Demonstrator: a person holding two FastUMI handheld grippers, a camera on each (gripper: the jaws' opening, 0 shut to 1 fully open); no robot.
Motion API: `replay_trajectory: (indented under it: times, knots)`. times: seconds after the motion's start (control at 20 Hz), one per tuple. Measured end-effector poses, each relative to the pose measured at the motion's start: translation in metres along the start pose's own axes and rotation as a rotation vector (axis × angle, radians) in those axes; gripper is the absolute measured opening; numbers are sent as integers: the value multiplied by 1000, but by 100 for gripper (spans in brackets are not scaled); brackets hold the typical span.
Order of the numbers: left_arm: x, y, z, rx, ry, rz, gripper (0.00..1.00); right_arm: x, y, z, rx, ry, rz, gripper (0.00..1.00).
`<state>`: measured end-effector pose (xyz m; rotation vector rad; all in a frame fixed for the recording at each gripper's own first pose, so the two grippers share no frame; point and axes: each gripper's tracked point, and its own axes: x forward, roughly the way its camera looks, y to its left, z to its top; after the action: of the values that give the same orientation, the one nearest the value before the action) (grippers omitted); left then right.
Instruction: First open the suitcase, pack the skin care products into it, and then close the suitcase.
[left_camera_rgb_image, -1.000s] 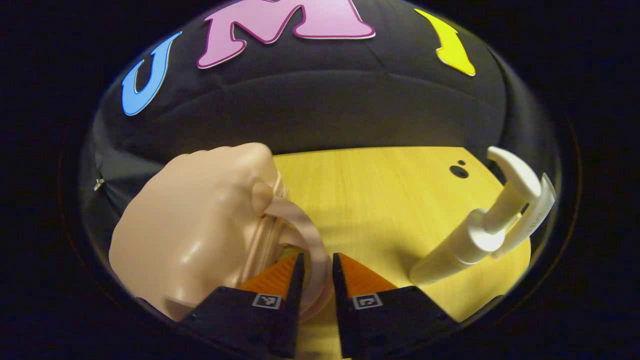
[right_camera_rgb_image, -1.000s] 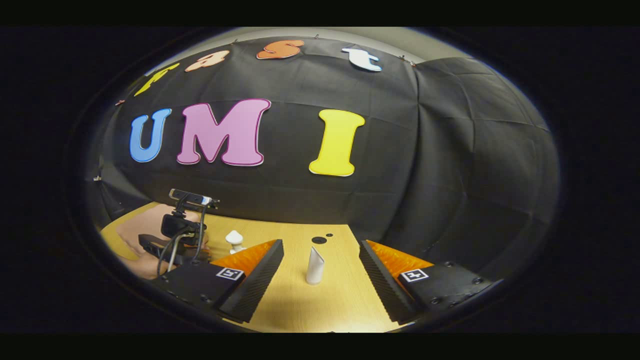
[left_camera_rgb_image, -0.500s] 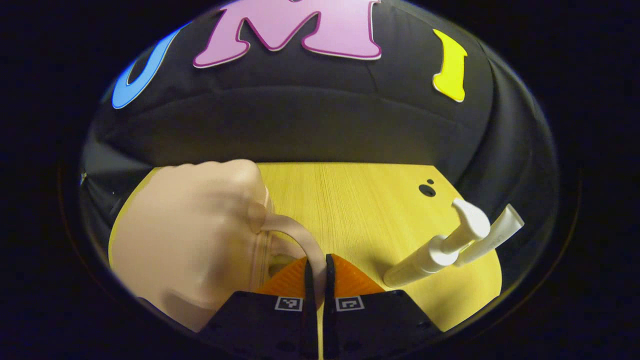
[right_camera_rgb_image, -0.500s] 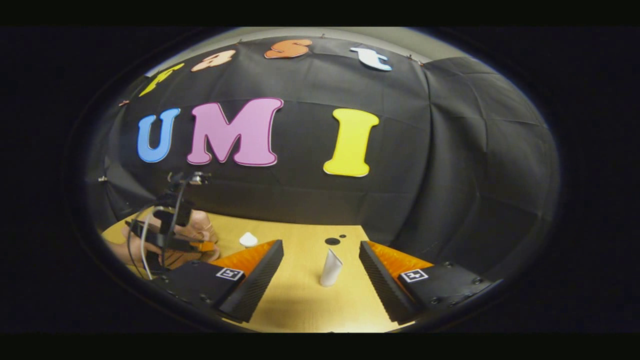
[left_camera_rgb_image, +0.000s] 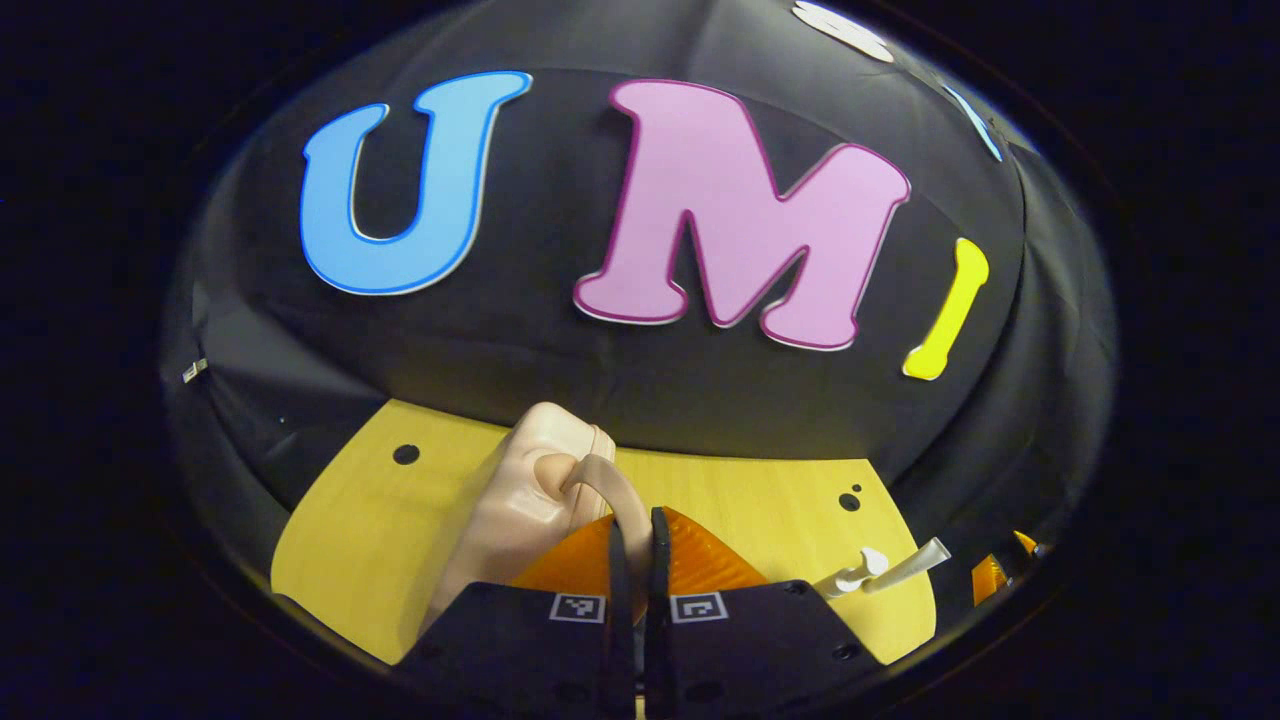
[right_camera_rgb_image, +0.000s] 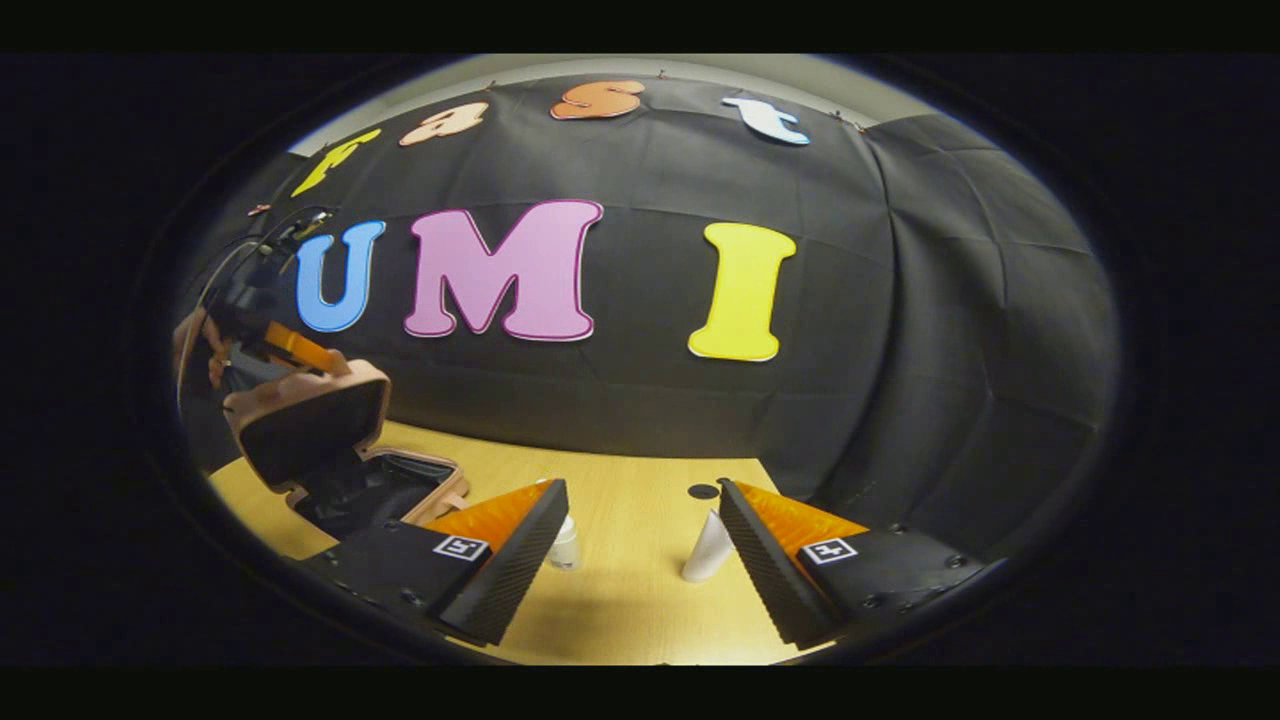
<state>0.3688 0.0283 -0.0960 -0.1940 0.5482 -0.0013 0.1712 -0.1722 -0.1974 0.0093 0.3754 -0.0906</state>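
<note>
Left gripper pinched closed on the curved handle of the smooth peach hard-shell suitcase; its lid raised over a black fabric lining, near the wood-grain table's left edge; right gripper spread wide, holding nothing; white pump bottle and white tube stand mid-table; black cloth wall behind.

Suitcase: small, peach, dark-lined, lid raised open. Pump bottle, white, upright. Tube, white, standing, near the pump bottle.
</note>
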Motion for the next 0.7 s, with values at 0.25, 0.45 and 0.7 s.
replay_trajectory:
  times: [0.25,0.45,0.7]
  knots:
    - [4,141,12,-8,17,66,9,-6,17,0,-28,-4,-54,97]
    - [41,264,-16,61,58,224,9,-11,34,0,-22,8,-73,97]
    - [100,363,-94,83,180,354,9,0,48,-12,-75,-15,-103,97]
